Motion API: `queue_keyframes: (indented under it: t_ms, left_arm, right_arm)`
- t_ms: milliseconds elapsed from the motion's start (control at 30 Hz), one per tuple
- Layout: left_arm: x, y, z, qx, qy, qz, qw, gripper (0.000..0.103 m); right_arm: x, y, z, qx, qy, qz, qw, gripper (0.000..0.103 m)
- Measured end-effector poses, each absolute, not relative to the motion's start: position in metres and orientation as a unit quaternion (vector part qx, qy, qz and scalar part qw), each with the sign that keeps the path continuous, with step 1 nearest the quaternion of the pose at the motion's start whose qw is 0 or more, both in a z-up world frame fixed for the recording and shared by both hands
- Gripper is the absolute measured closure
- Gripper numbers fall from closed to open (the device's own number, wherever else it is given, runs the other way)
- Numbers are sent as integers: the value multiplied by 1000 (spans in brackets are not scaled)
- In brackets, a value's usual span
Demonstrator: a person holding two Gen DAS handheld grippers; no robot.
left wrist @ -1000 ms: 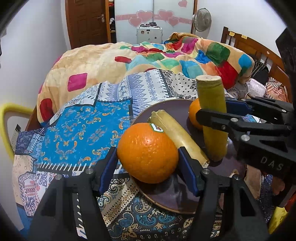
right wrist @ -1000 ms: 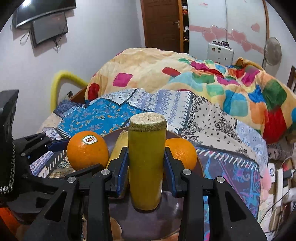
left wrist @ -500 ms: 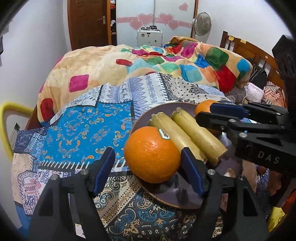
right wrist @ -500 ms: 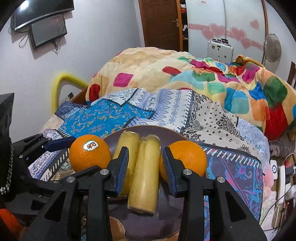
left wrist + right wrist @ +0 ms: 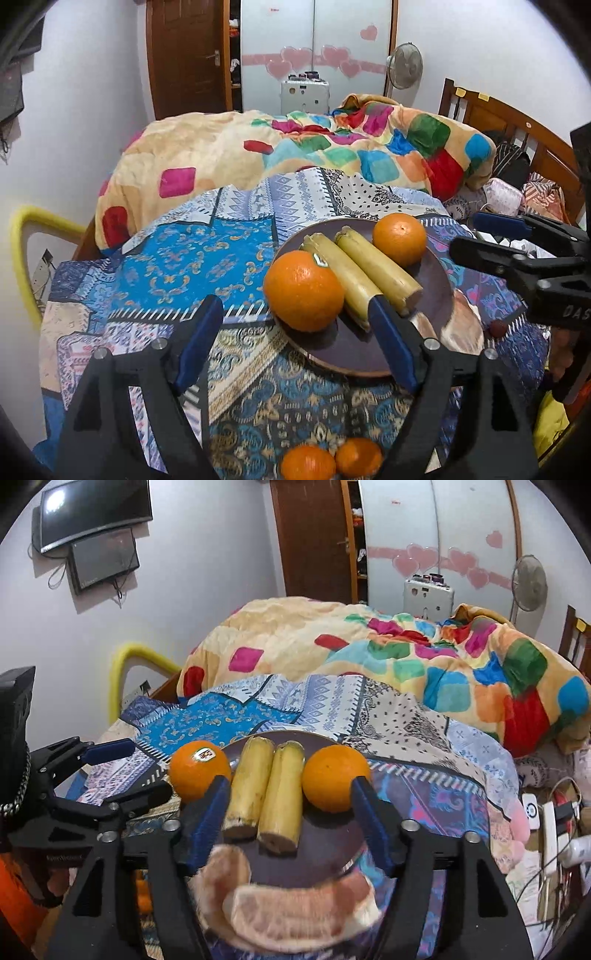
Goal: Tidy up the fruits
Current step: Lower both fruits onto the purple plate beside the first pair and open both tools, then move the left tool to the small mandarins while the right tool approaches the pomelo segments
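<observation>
On the dark plate (image 5: 439,295), four fruits lie in a row, with both grippers spread wide and holding nothing.

At the plate's left edge sits the stickered orange (image 5: 303,290), touching the left banana piece (image 5: 341,273); the right banana piece (image 5: 376,267) lies against it, and the plain orange (image 5: 399,239) rests at the far right edge. Pale pomelo segments (image 5: 291,919) lie along the near rim, blurred in the right wrist view. The left gripper (image 5: 295,347) hangs over the plate's near-left edge, jaws apart, the stickered orange just beyond its fingertips. The right gripper (image 5: 290,818) hangs over the near side, jaws apart, the banana pieces between its fingertips but untouched. Two small oranges (image 5: 330,459) sit on the patterned bedspread (image 5: 192,258) near its front edge.
</observation>
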State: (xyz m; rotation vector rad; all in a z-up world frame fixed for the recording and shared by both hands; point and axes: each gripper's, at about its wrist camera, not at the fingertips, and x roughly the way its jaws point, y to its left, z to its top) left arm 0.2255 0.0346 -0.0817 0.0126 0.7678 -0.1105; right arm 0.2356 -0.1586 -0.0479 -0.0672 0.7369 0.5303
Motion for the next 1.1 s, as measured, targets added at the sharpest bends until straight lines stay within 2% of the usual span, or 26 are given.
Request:
queue_keyframes:
  t_ms: [533,700,833,1100]
  left_arm:
    - [146,52,-97,3,385,-21,923,20]
    - [135,55,-112,-2,397,-14,918,21]
    - [133,53,-123,2,407,-17,913,30]
    - [137,52,-139,-14,419,-33,907,37]
  right_arm:
    - [165,-195,-55,-50,346,239,906,31]
    - [157,-200,-73,-48,358,236,902,25]
    - [160,-195,-91,-58,374,230,896,25]
    - [174,-179,-108,-55,391,241,887,25]
